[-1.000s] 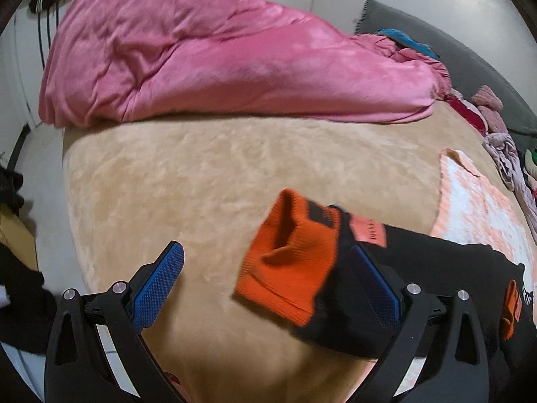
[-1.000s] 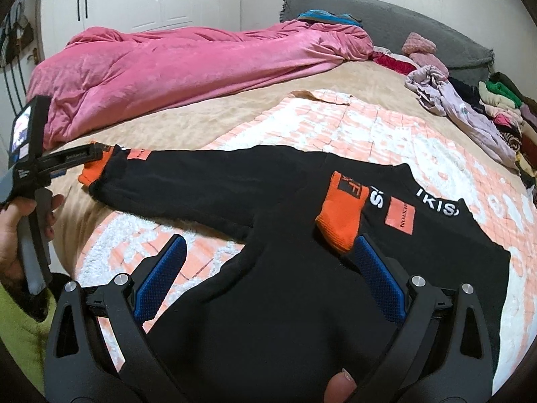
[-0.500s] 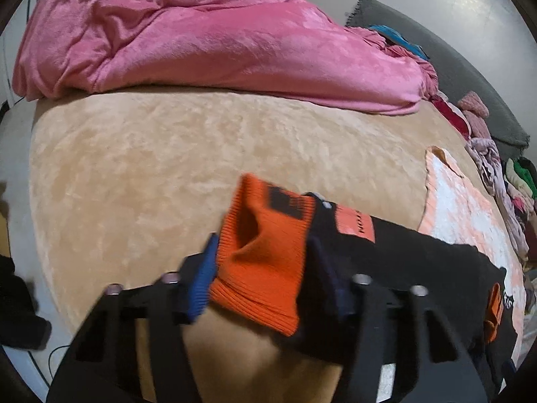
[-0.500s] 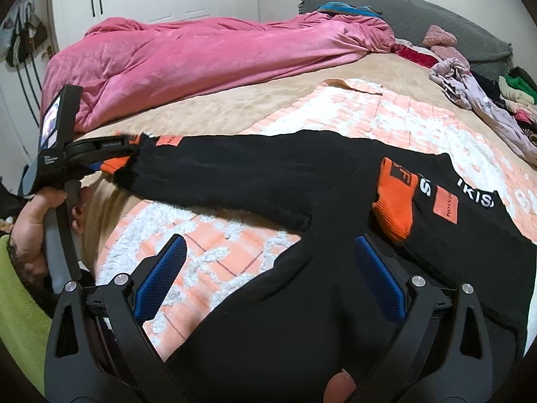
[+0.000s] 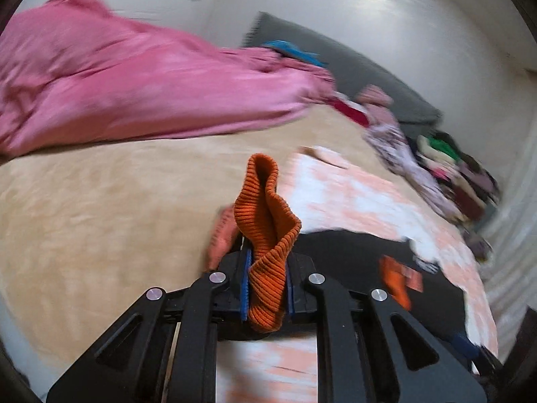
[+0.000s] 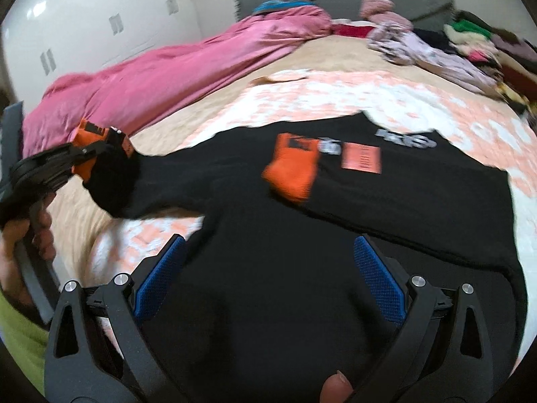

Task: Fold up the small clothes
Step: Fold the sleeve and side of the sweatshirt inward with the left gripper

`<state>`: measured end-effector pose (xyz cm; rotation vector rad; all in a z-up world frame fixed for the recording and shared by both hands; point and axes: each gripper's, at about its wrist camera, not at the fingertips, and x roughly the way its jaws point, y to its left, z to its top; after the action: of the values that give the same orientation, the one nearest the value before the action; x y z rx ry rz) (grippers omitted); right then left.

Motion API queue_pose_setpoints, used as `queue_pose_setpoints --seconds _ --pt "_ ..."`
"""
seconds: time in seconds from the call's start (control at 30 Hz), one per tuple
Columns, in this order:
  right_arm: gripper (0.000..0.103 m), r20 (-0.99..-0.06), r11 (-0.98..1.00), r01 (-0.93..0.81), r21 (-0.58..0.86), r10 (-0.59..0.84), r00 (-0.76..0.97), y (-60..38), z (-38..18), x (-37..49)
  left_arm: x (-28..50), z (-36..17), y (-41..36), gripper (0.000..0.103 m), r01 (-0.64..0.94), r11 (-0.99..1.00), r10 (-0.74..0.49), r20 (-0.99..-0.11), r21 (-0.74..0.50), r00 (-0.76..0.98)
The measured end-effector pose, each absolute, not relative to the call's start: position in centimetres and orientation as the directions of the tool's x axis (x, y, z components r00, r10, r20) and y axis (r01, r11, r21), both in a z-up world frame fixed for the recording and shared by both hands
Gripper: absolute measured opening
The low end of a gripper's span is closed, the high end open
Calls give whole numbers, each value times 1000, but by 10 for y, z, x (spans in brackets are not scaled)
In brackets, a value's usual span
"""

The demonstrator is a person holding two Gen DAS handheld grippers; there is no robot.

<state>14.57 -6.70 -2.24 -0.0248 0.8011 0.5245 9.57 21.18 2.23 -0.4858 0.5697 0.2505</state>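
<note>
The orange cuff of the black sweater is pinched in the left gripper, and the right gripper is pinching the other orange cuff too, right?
Not quite. The left gripper does pinch an orange cuff, its jaws closing on it. But the right wrist view shows the right gripper open and holding nothing; the other orange cuff lies loose on the black sweater.

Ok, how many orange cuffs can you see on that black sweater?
2. One orange cuff is pinched in the left tongs, which are closing on it; the other cuff lies folded across the black sweater. None seem hidden.
</note>
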Motion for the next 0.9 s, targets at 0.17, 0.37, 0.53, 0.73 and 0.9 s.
queue_pose_setpoints --seconds 0.17,0.37,0.53,0.73,0.9 --pt "94 -668 915 -342 214 392 632 -122 -15 153 127 28 139 14 -159 921 -77 -564 -357 822" --pt "94 -649 941 -228 251 338 681 -172 -12 161 152 14 69 14 22 946 -218 -584 -324 782" --pt "94 -648 947 -165 277 311 695 -194 -18 169 167 -23 50 14 69 951 -257 -649 -300 717" --pt "94 -656 950 -136 280 293 695 -202 -29 178 169 -42 37 30 118 944 -306 -686 -308 660" --pt "94 -661 947 -146 286 306 685 -197 -34 179 160 -43 34 36 173 921 -376 -681 -349 628"
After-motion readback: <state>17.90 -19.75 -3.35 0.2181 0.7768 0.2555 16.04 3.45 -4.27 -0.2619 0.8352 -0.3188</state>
